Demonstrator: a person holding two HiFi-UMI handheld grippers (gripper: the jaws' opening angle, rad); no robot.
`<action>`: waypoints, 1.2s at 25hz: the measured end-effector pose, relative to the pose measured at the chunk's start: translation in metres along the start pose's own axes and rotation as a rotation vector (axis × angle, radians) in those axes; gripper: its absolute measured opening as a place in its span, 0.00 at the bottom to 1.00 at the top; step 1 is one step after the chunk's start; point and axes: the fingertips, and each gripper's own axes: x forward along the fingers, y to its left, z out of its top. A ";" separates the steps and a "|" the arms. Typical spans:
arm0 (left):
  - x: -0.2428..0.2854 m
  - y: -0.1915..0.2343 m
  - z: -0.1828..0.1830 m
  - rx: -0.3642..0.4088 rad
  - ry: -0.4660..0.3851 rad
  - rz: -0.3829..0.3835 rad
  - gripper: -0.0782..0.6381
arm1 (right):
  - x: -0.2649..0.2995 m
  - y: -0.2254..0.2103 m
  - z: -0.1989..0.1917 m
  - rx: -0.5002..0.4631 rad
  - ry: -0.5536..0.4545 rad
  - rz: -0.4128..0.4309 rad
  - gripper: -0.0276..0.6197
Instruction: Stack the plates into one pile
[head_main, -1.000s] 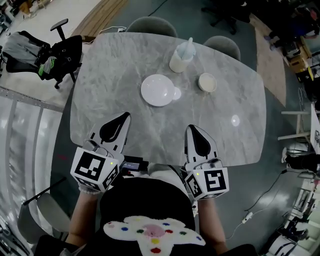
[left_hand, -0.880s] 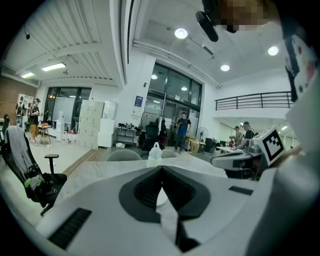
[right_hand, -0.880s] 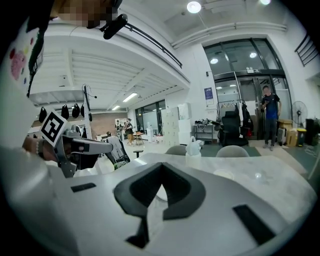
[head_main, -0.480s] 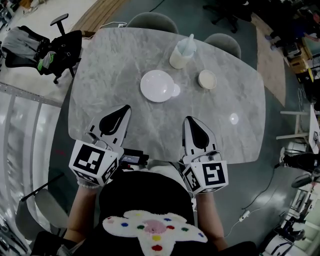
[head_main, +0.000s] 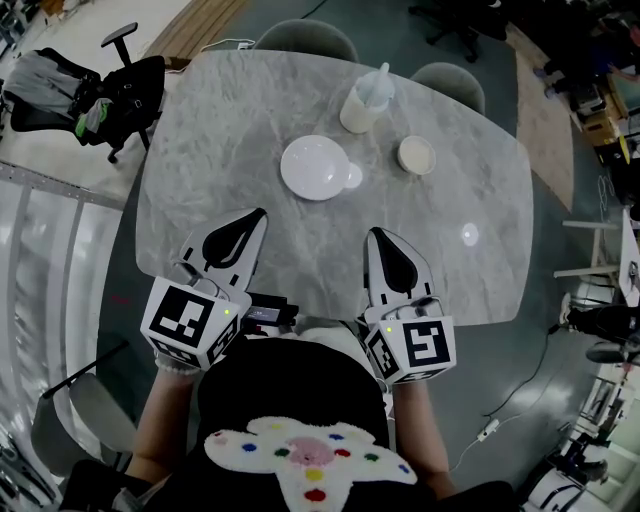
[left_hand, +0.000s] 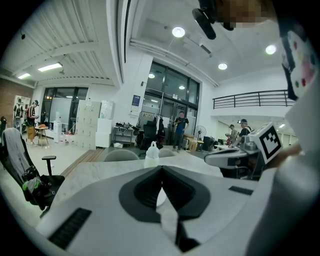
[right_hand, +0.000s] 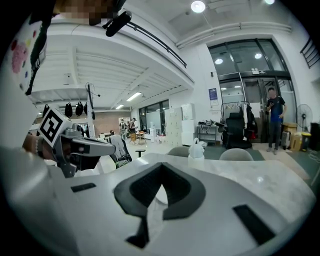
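A large white plate (head_main: 313, 167) lies at the middle of the grey marble table (head_main: 200, 150), with a smaller white plate (head_main: 353, 177) touching its right rim and partly under it. To the right sits a small cream dish (head_main: 416, 155). Both grippers hover over the table's near edge, well short of the plates. My left gripper (head_main: 257, 214) is shut and holds nothing, and so is my right gripper (head_main: 374, 234). In the left gripper view the jaws (left_hand: 161, 167) meet at the tip; in the right gripper view the jaws (right_hand: 161, 165) also meet.
A whitish bottle (head_main: 365, 102) stands behind the plates, also visible as the bottle (left_hand: 151, 153) and the bottle (right_hand: 196, 148). Two grey chairs (head_main: 306, 42) (head_main: 448, 86) face the far side. A black office chair (head_main: 115, 95) stands left of the table. People stand far off.
The head view has shifted a little, so the table sits slightly higher in the picture. Grippers and plates have kept their places.
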 end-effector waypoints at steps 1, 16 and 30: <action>0.001 0.000 0.000 0.001 0.000 -0.002 0.12 | 0.000 0.000 -0.001 -0.001 0.002 -0.001 0.05; 0.005 -0.005 -0.002 0.008 0.002 -0.014 0.12 | 0.001 0.003 -0.002 -0.007 0.010 0.015 0.05; 0.005 -0.009 -0.004 0.014 0.009 -0.016 0.12 | -0.003 0.001 -0.006 0.016 0.011 0.008 0.05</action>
